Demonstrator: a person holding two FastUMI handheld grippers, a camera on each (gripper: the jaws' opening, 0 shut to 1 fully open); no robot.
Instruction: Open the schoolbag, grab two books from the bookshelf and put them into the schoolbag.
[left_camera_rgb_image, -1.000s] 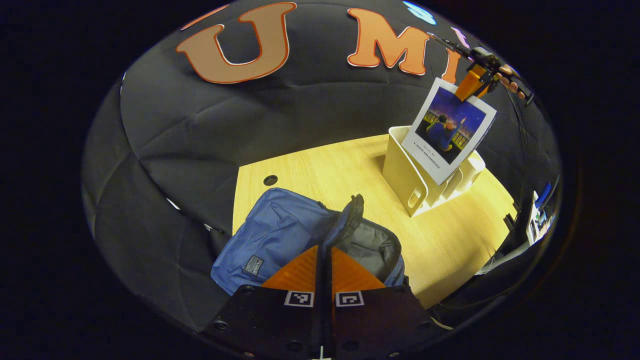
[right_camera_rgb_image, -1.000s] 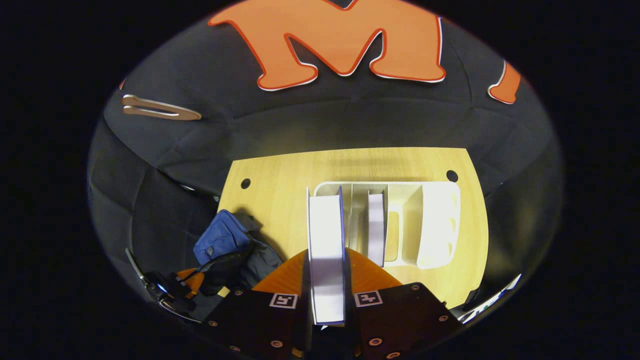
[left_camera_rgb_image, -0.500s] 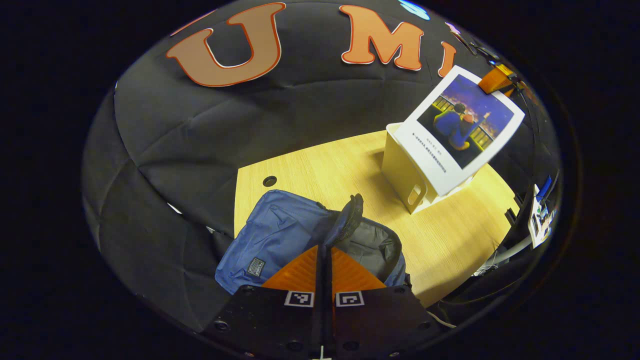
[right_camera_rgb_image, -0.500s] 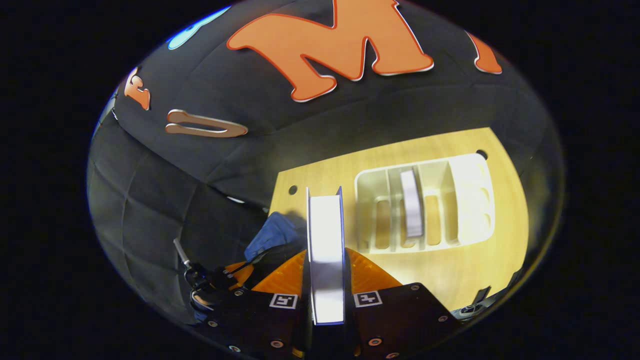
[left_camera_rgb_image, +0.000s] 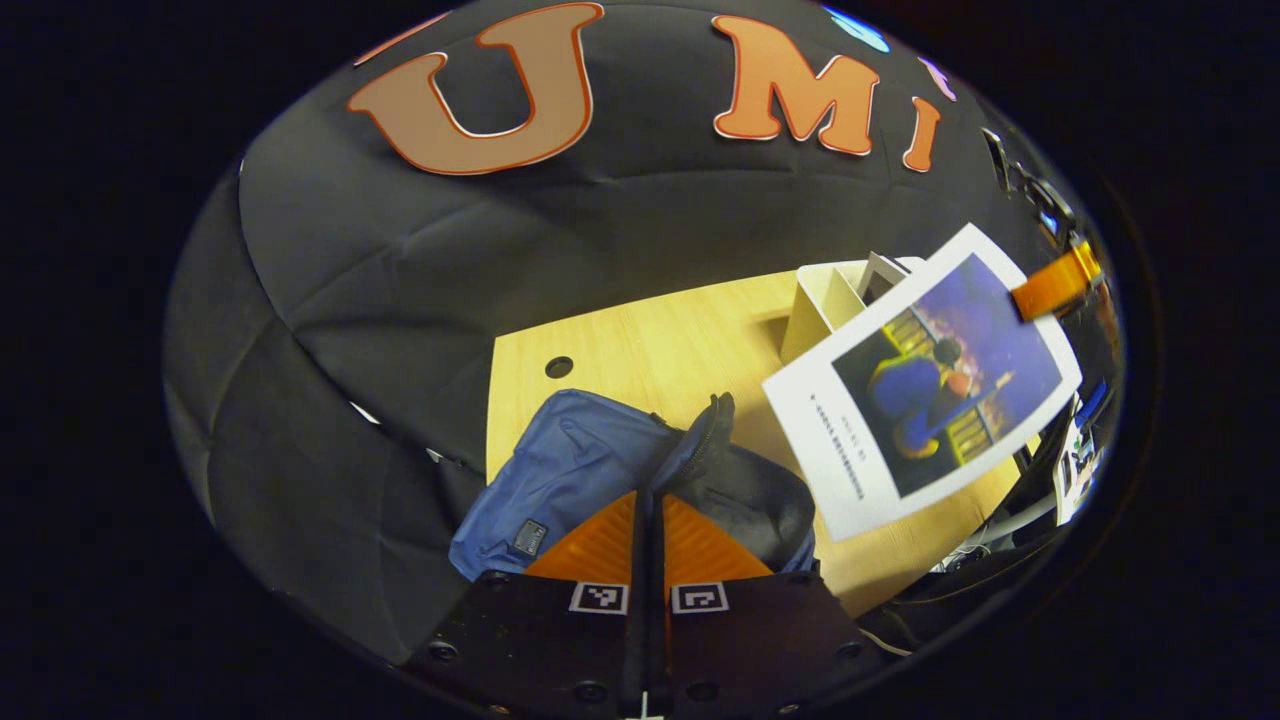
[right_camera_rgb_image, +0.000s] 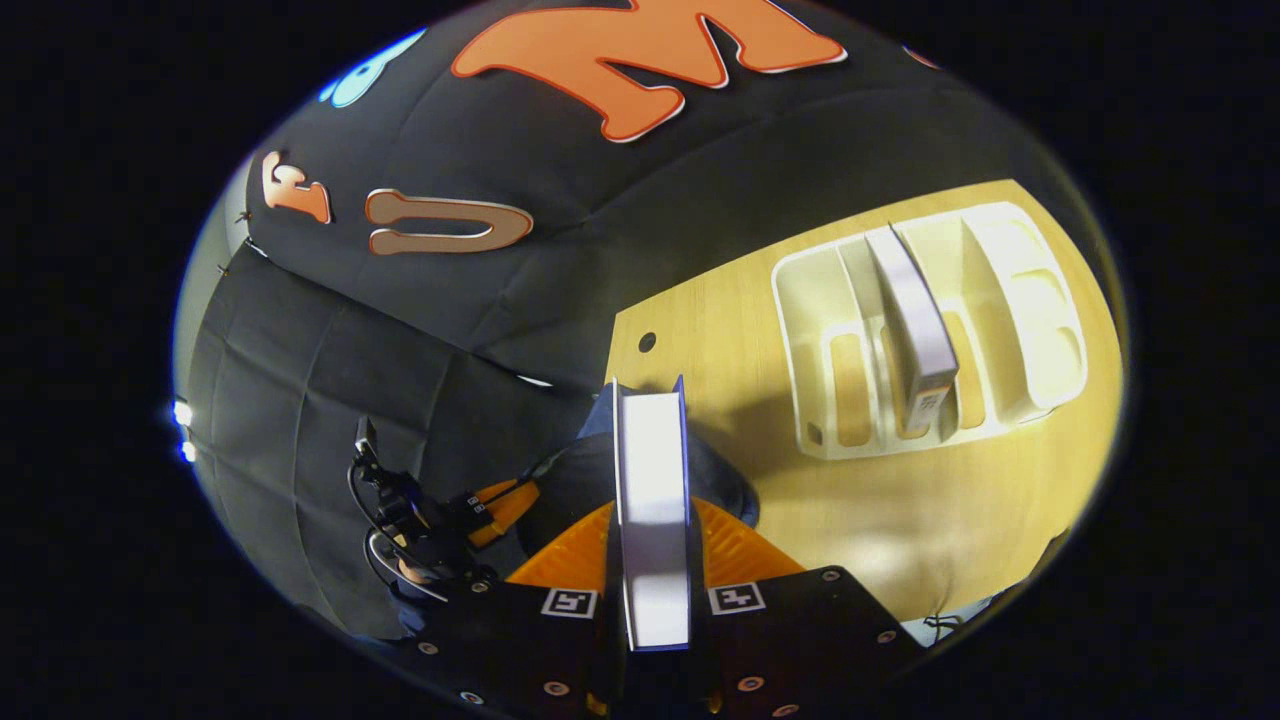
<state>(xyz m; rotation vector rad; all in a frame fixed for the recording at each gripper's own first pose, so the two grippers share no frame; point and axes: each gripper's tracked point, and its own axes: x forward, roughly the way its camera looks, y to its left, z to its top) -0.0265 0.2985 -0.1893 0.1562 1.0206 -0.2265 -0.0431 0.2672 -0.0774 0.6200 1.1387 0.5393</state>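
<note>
1. The right gripper (right_camera_rgb_image: 655, 600) is clamping the first book (right_camera_rgb_image: 652, 520) between both fingers, and the book is standing on its edge, with its page edges facing the camera in the right gripper view.
2. In the left gripper view the same book (left_camera_rgb_image: 925, 385) is hanging in the air, tilted, to the right of the open mouth of the schoolbag (left_camera_rgb_image: 590, 470) and a little above it.
3. The left gripper (left_camera_rgb_image: 645, 555) is gripping the raised zipper edge of the schoolbag (left_camera_rgb_image: 705, 440); its fingers are pressed together on the fabric and are holding the opening wide.
4. To do this step well, I think the right hand should bring the book over the dark opening, turn it so that one narrow edge points down, and lower it without pushing on the rim.
5. The left gripper should be keeping the flap up until the book is inside.
6. The bookshelf (right_camera_rgb_image: 930, 330) is standing on the table (right_camera_rgb_image: 900, 530) well apart from the bag, and the second book (right_camera_rgb_image: 915, 320) is waiting in one of its middle slots.
7. In the right gripper view the bag is lying just below and behind the held book, so the way is short.
</note>
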